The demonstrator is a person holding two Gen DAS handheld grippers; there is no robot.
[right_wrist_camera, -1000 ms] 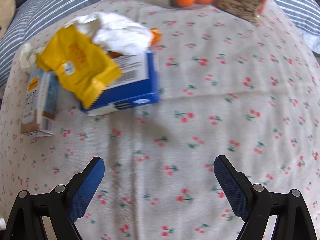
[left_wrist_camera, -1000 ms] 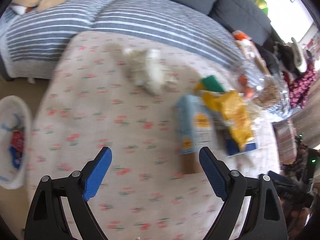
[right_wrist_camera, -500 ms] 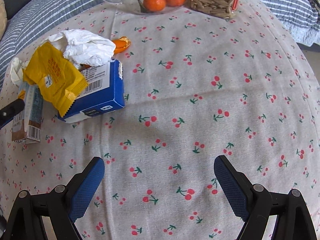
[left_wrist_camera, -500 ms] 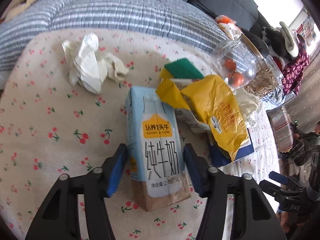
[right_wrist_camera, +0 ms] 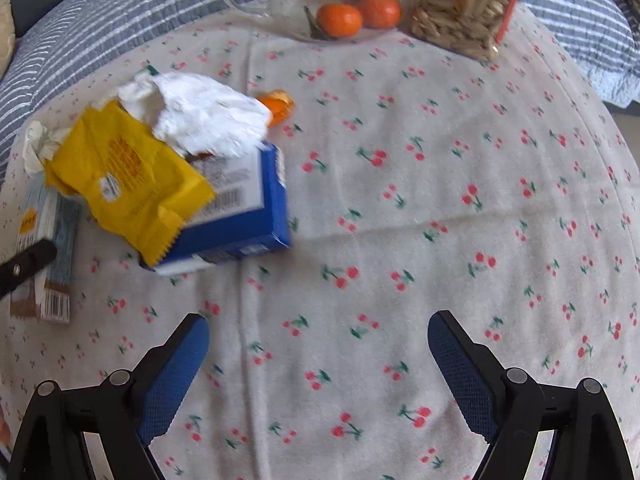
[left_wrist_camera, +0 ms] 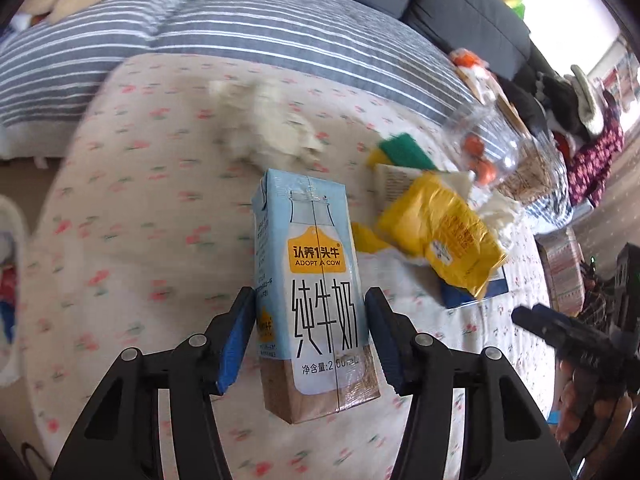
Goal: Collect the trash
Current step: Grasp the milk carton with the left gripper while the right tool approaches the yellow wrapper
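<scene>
Milk carton [left_wrist_camera: 316,296], apparently lifted, in left gripper [left_wrist_camera: 310,340].

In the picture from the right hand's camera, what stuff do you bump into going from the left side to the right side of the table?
Milk carton → yellow wrapper → blue box → orange peel → two mandarins in the clear bowl → jar of seeds.

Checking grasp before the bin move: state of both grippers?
Left gripper: has just been closing, shut on the milk carton.
Right gripper: open, nothing between its jaws.
</scene>
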